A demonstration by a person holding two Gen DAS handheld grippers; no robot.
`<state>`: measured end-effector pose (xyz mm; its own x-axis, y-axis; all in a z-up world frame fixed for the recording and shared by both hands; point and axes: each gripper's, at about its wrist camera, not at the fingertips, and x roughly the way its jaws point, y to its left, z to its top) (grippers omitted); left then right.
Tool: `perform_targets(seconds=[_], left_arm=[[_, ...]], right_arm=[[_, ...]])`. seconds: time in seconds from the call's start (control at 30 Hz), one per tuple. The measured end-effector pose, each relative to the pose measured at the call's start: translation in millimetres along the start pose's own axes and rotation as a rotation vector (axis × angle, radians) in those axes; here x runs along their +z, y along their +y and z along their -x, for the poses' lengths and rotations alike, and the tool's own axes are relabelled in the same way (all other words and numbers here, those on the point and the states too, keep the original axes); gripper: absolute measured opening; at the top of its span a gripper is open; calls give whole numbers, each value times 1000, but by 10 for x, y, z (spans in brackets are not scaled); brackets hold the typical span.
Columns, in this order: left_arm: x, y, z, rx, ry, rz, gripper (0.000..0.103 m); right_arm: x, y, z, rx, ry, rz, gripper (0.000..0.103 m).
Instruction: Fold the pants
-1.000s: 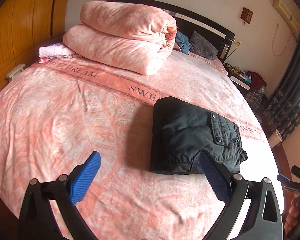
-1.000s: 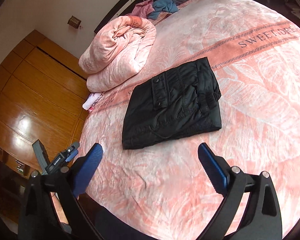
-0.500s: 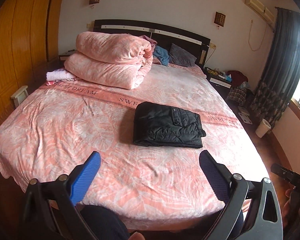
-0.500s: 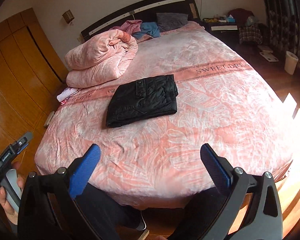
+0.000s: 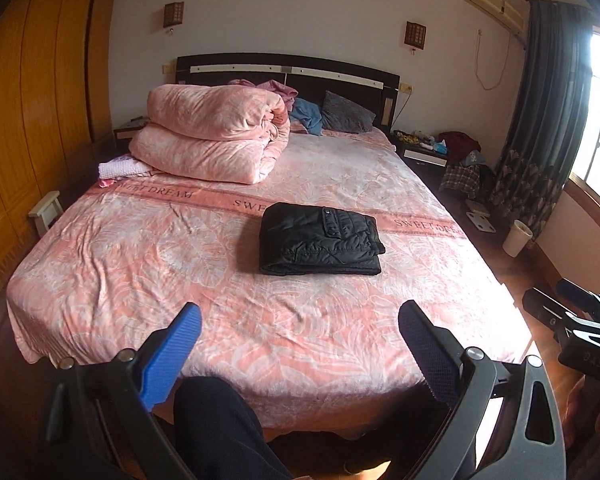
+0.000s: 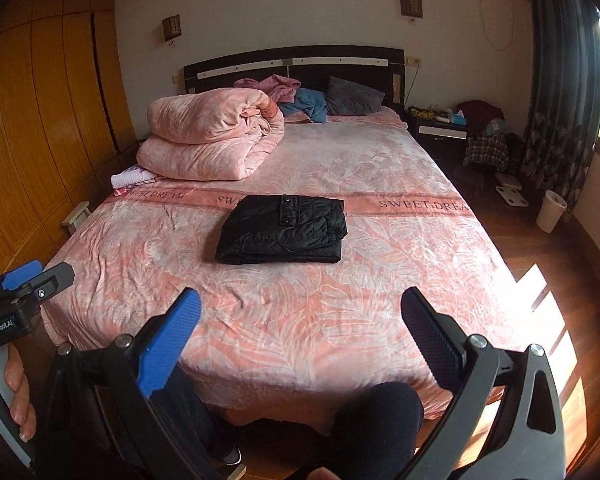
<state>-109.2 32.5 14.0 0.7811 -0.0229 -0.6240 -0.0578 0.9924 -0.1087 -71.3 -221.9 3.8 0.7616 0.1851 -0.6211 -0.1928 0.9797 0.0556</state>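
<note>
Black padded pants lie folded into a compact rectangle in the middle of the pink bed. My left gripper is open and empty, held back beyond the foot of the bed, far from the pants. The right gripper is open and empty too, also off the foot of the bed. Each gripper shows at the other view's edge: the right gripper body, the left gripper body with a hand on its handle.
A rolled pink duvet sits at the bed's far left, pillows and clothes by the dark headboard. A wooden wardrobe lines the left wall. Nightstand, bin and curtains stand right. The person's dark-trousered knees are below.
Both grippers have pulled back and away from the pants, from over the bed to beyond its foot. The folded pants stayed in place. Both stayed open.
</note>
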Motion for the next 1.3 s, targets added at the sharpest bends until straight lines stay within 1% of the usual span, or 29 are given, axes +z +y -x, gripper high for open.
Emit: perform_targets(seconds=[0.1, 0.27, 0.43, 0.53, 0.87, 1.13, 1.3], left_arm=[[-69, -37, 85, 19, -3, -27, 99], [-151, -21, 144, 14, 2, -10, 99], [-186, -77, 192, 67, -25, -60, 99], [-189, -86, 166, 56, -12, -64, 99], [-69, -27, -41, 72, 18, -47, 99], [24, 5, -124, 83, 24, -38, 99], [70, 63, -191, 65, 35, -11, 99]], right_arm=[[-41, 84, 103, -12, -13, 18, 100], [-96, 149, 176, -17, -14, 31, 100], [-102, 170, 175, -17, -12, 24, 100], [-101, 165, 156, -19, -10, 20, 100], [-17, 135, -69, -8, 26, 12, 100], [39, 180, -226, 8, 46, 27, 100], [60, 200, -267, 17, 44, 27, 100]])
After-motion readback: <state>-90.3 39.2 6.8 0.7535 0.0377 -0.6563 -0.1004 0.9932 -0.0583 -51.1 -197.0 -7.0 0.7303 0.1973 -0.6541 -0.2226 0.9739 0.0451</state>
